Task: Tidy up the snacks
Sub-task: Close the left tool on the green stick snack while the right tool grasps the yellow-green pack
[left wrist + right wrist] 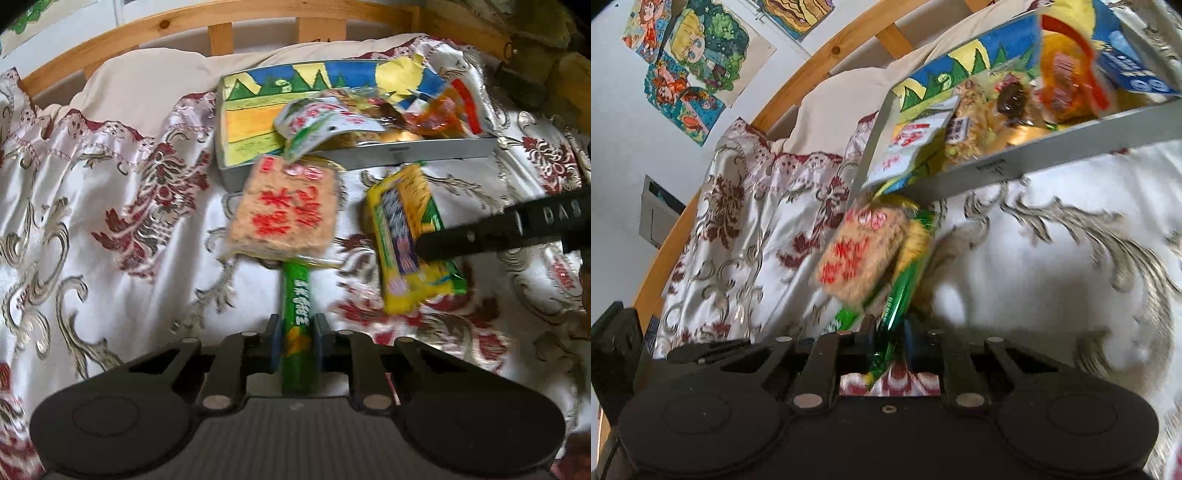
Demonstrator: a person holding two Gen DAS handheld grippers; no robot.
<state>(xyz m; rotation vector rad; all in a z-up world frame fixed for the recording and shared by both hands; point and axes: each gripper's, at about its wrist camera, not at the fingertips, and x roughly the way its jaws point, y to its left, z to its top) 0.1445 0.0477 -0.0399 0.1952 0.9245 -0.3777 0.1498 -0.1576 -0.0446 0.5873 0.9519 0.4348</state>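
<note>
Both grippers were holding: the left gripper (295, 332) clamped a green foil snack stick (297, 306) whose long axis pointed straight toward the painted grey cardboard box (369, 162), while the right gripper (888, 336) pinched a yellow-green wrapper (905, 280).

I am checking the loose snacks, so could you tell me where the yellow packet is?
In the left wrist view, the yellow packet lies right of centre on the bedspread, just before the box and right of the rice cracker pack.
</note>
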